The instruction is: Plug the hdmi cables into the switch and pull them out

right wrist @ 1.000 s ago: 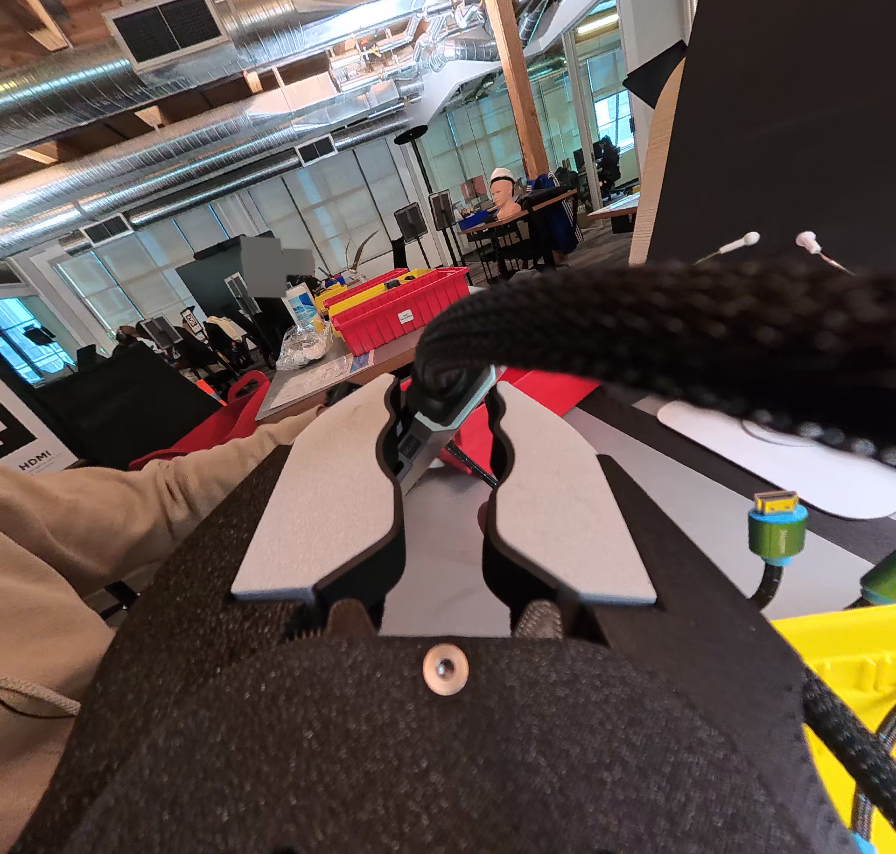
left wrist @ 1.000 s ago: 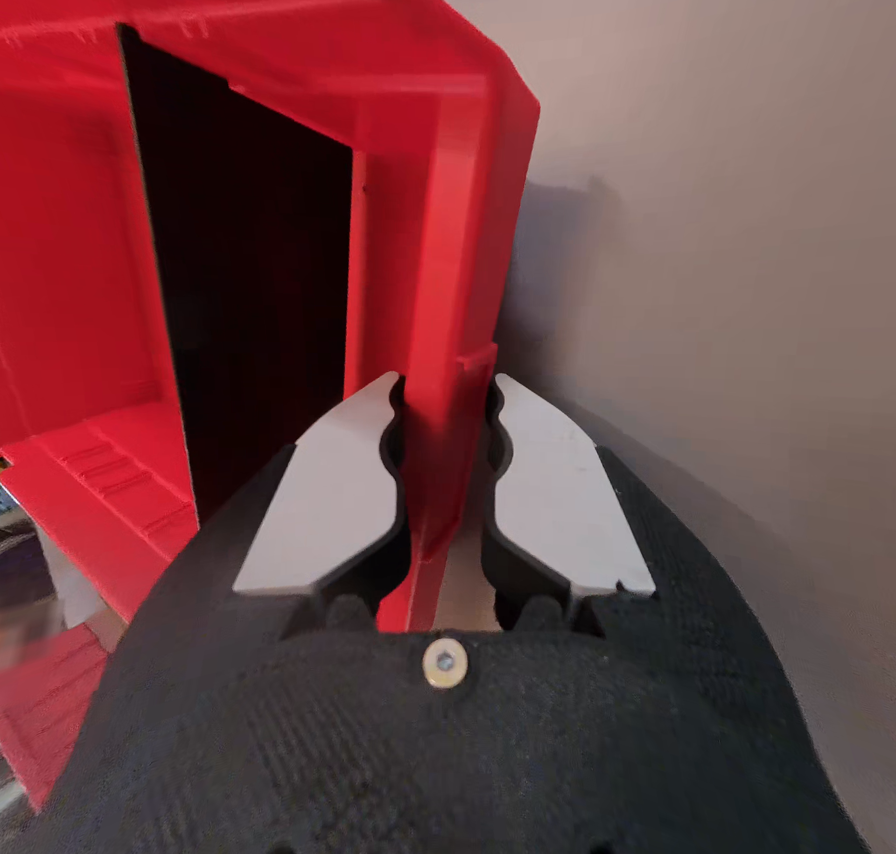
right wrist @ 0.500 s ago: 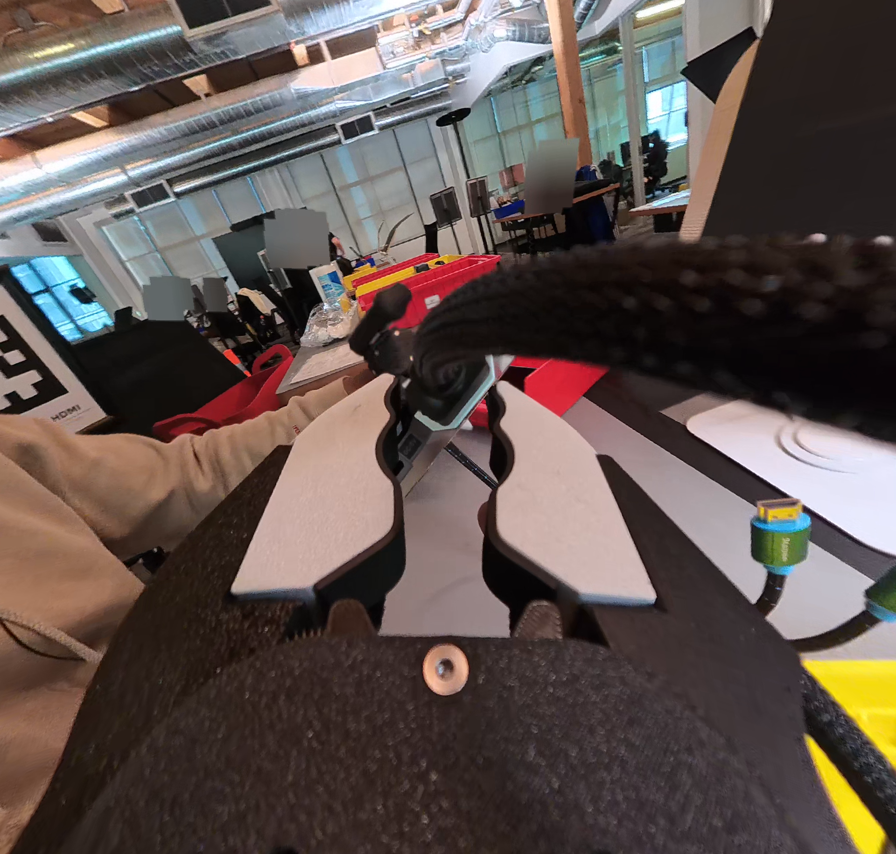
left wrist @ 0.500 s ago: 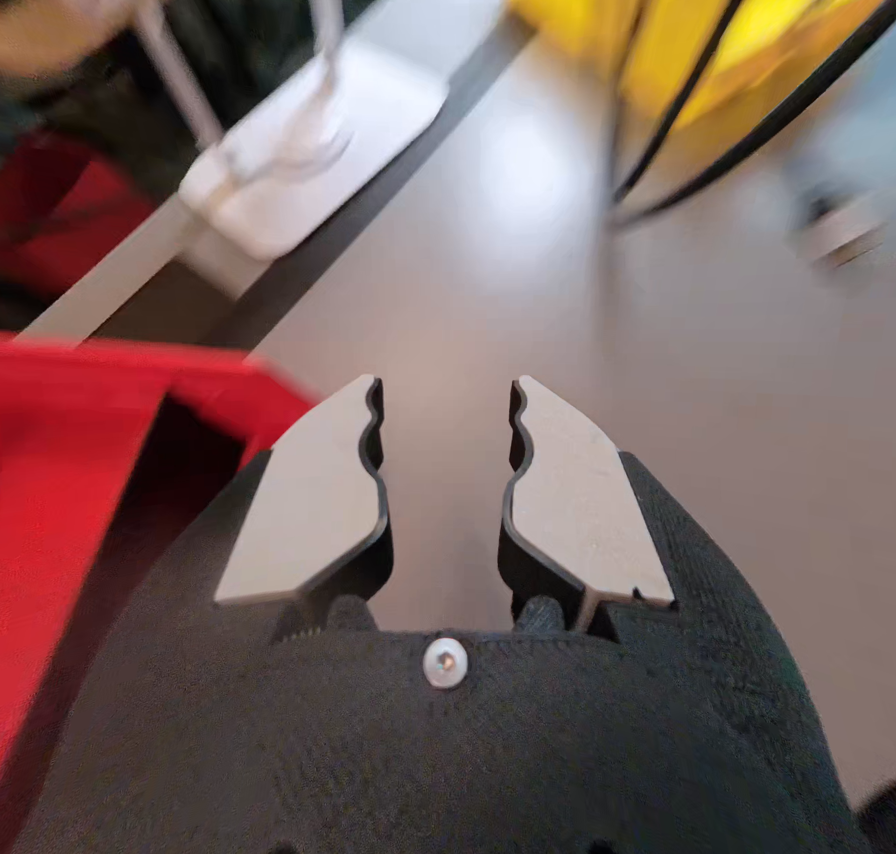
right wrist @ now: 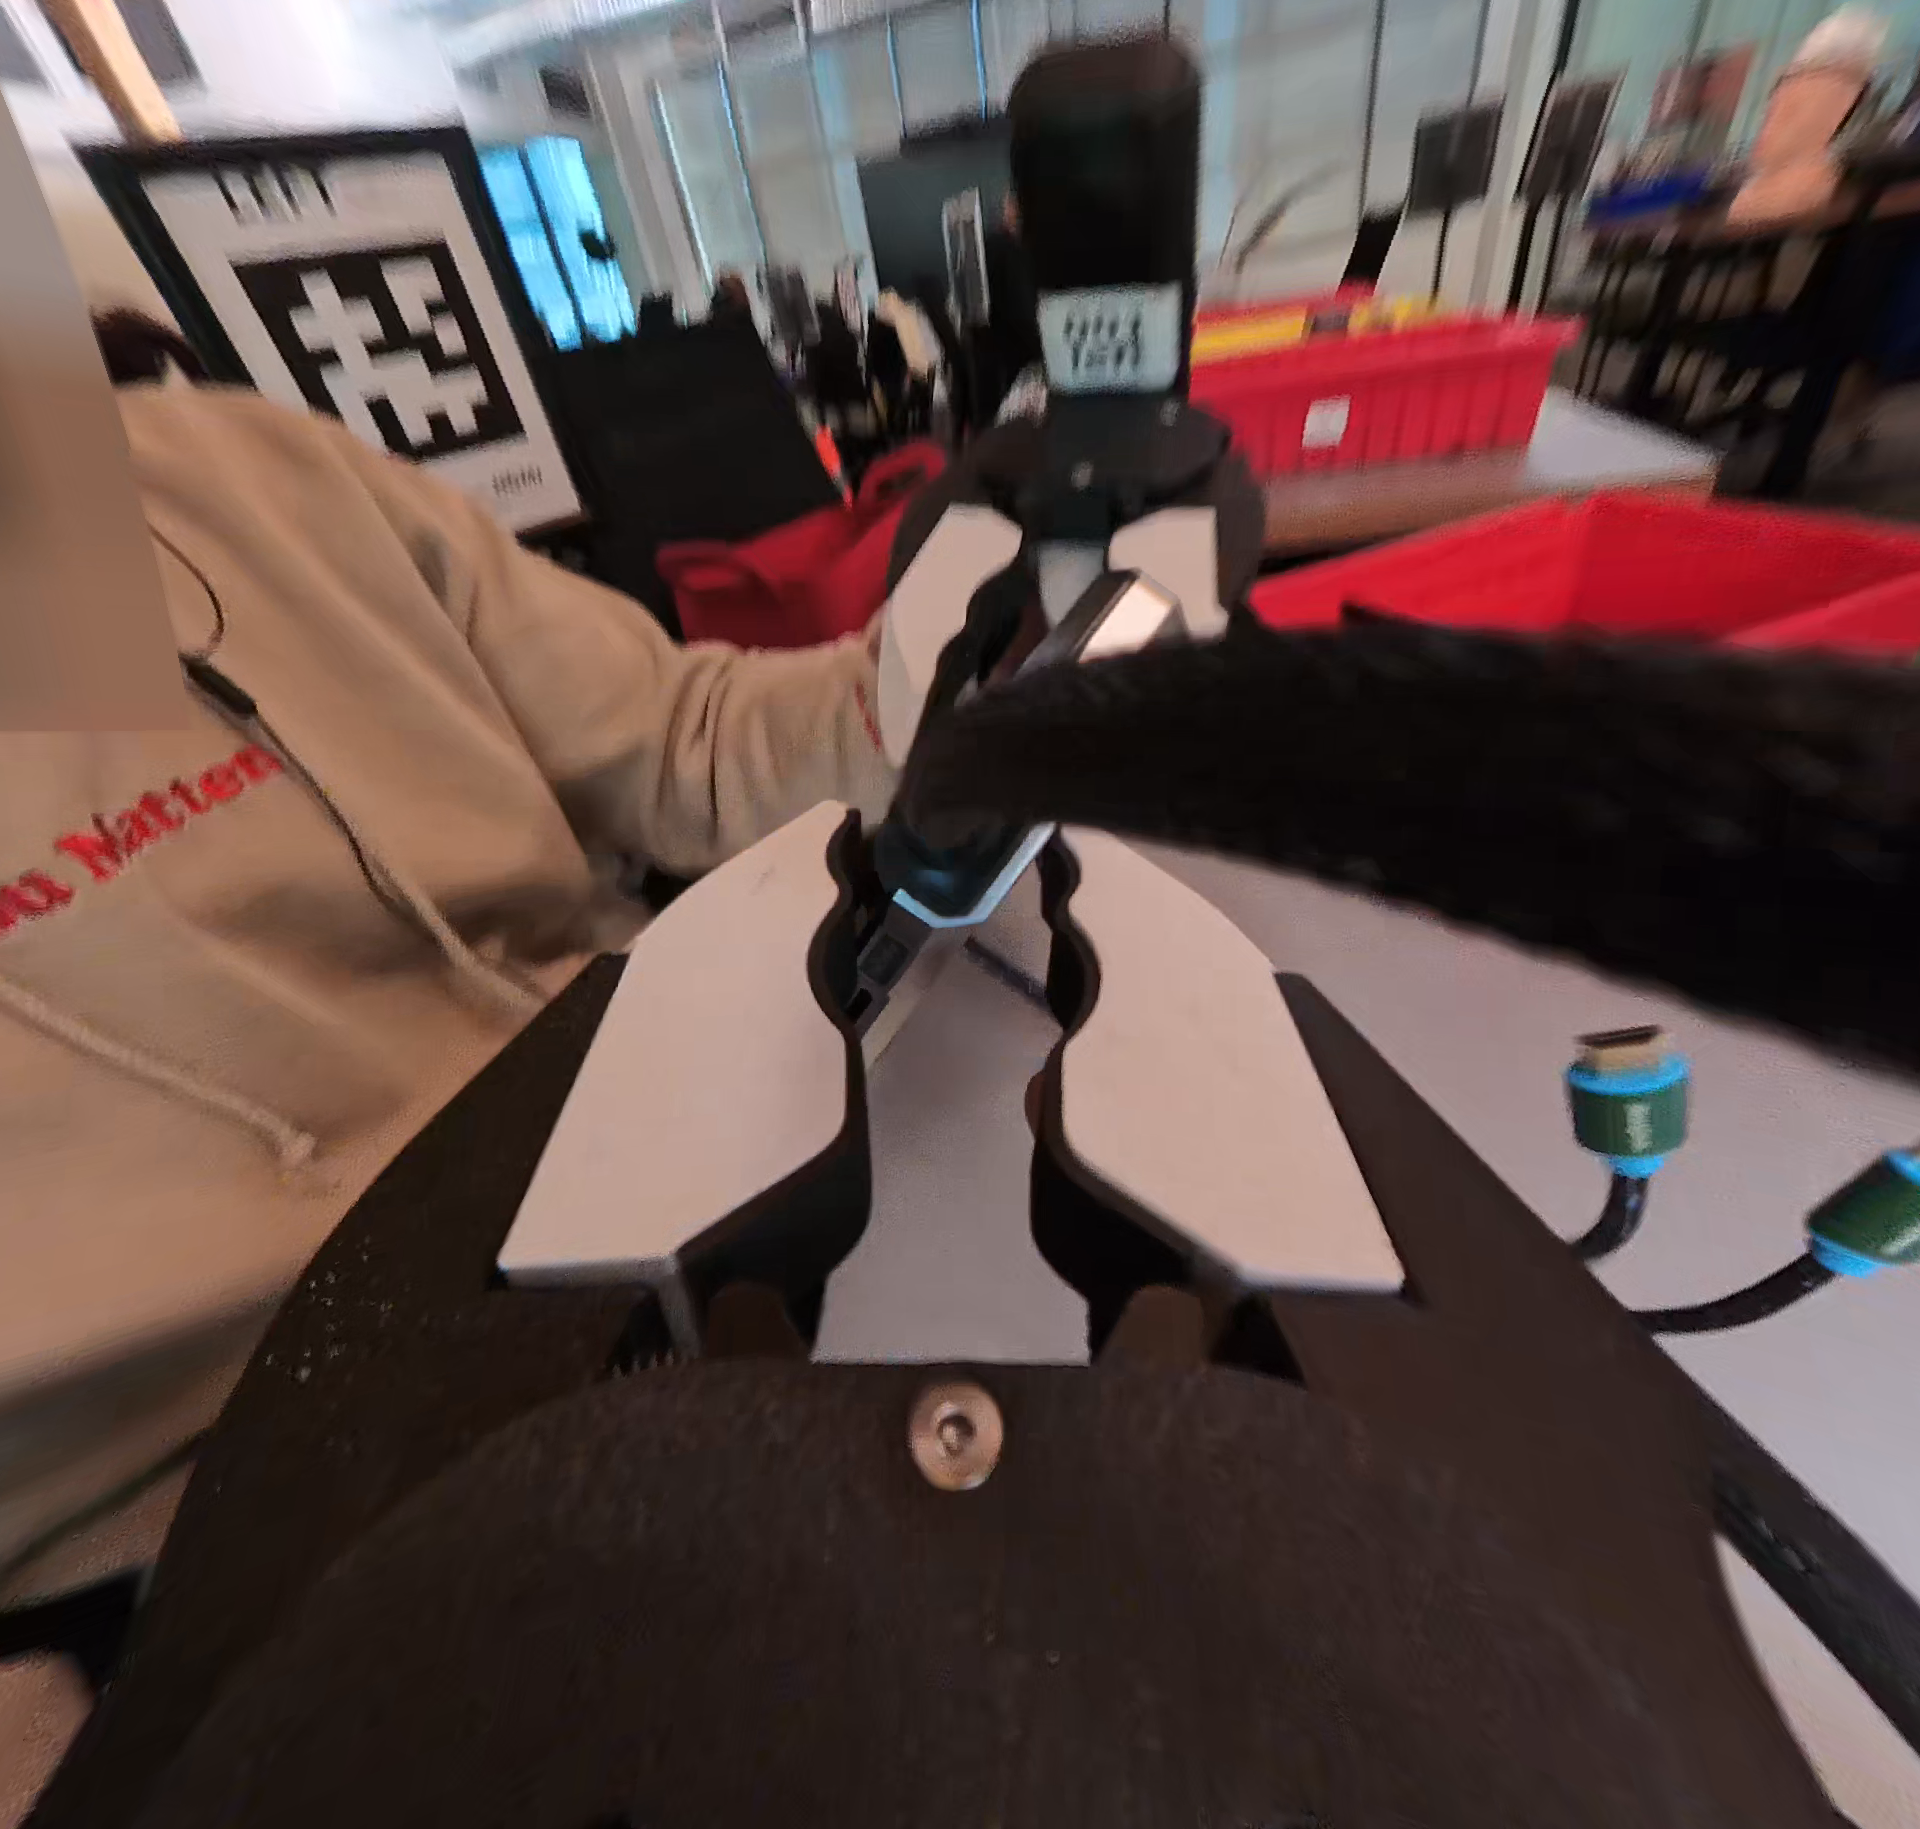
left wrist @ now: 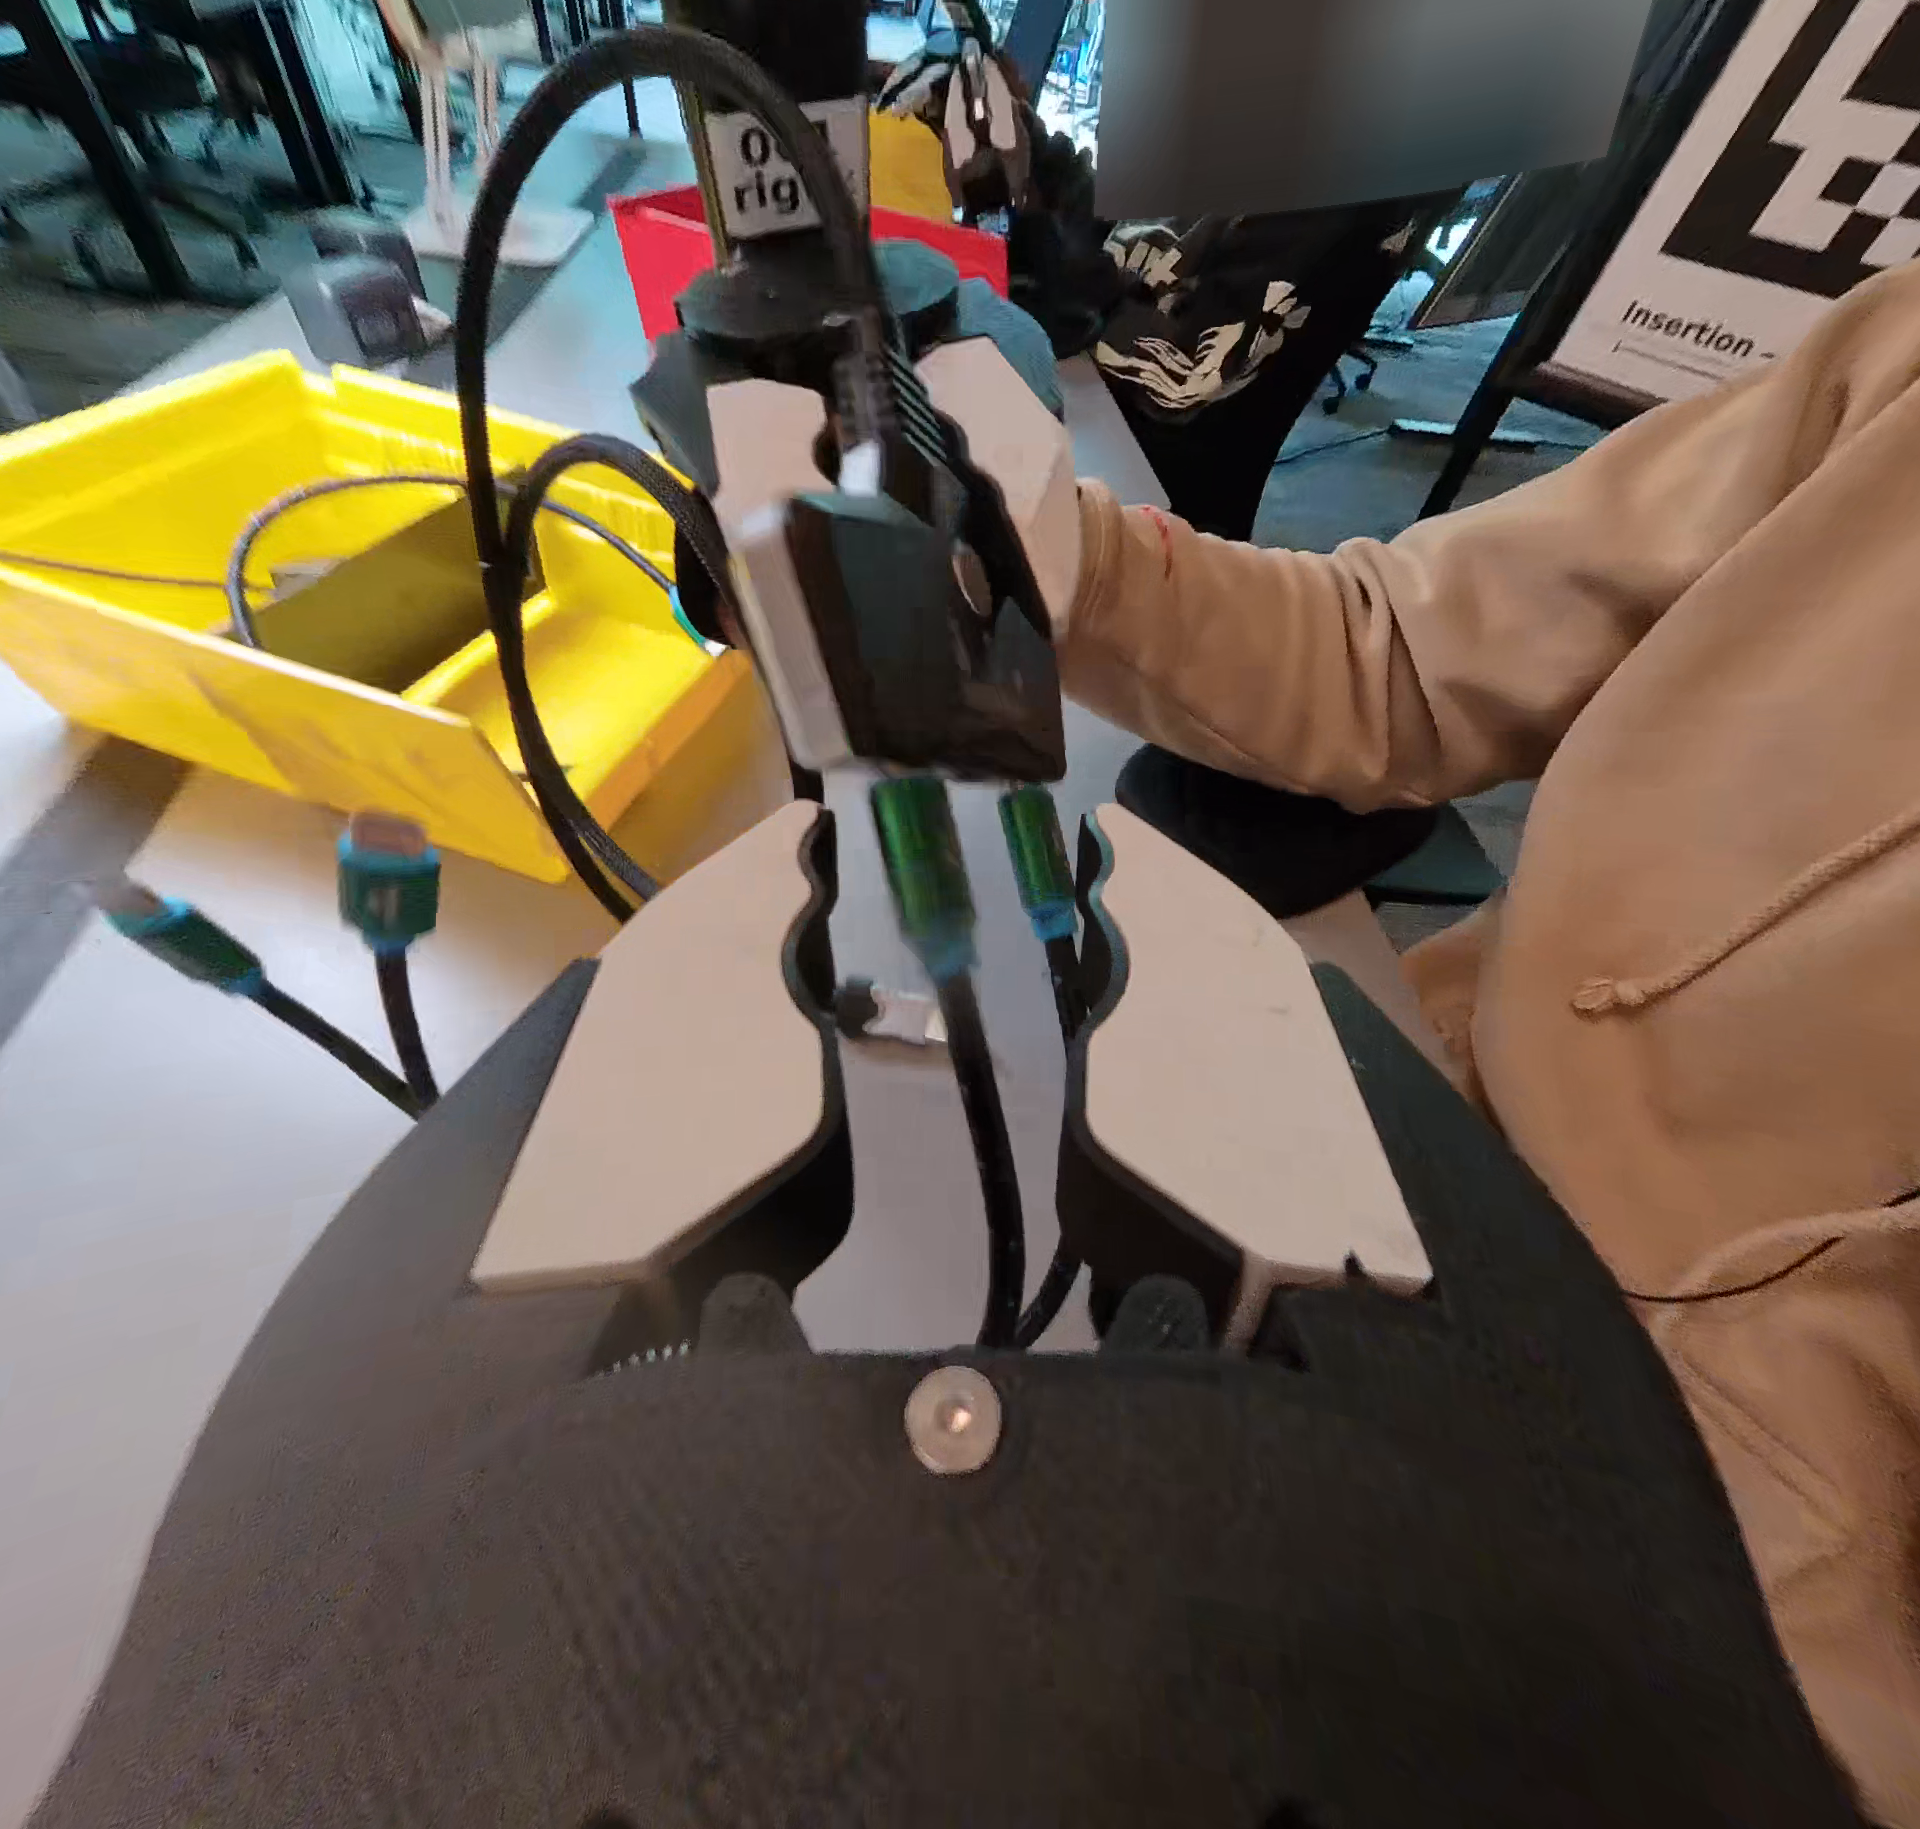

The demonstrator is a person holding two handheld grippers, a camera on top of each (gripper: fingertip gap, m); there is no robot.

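Nearest the left wrist cam, the left gripper [left wrist: 954,865] is spread wide, nothing pinched; it points level at the switch [left wrist: 902,636] just ahead, w/ two green plugs [left wrist: 920,860] sitting between its tips, their black leads running back btwn the fingers. Switch is a small black box w/ a silver edge, held up off the grey table [left wrist: 156,1104], tilted. Beyond it the right gripper [left wrist: 894,449] faces back, clamped on the switch, a tan sleeve [left wrist: 1351,657] behind. Left of the switch: two loose green plugs [left wrist: 387,891] w/ blue collars on the table, then a yellow bin [left wrist: 260,699] w/ cables. In the right wrist cam, the right gripper [right wrist: 948,891] pinches the switch [right wrist: 940,901]; a thick black braided cable [right wrist: 1455,771] arcs off to the right.
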